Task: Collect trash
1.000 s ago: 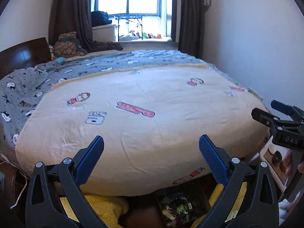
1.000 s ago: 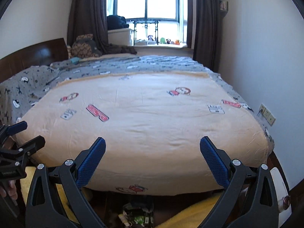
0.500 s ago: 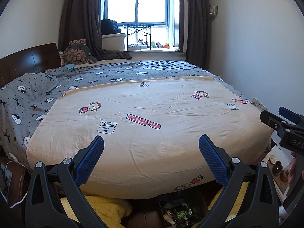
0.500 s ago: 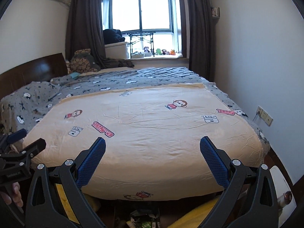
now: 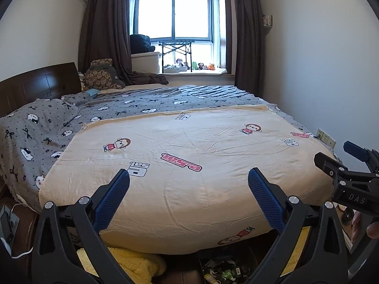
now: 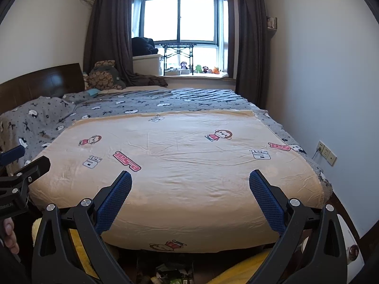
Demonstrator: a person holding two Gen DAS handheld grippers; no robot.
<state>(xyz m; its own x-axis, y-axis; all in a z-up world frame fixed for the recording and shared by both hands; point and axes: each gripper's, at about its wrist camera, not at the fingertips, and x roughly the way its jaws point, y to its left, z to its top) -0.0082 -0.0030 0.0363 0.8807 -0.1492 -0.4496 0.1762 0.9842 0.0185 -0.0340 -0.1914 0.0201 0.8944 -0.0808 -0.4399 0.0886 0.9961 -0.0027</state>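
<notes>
Both tongs are hanging over the foot of the bed (image 5: 189, 142): left gripper (image 5: 188, 181) gaping wide, gripping nothing; right gripper (image 6: 190, 182) likewise spread and empty. Trash (image 5: 225, 271) is lying in a dark box on the floor below them.

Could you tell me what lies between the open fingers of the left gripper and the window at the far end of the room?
The bed: its cream blanket nearest the left gripper, then the grey cover, then the sill toys under the window, in the left wrist view.
</notes>
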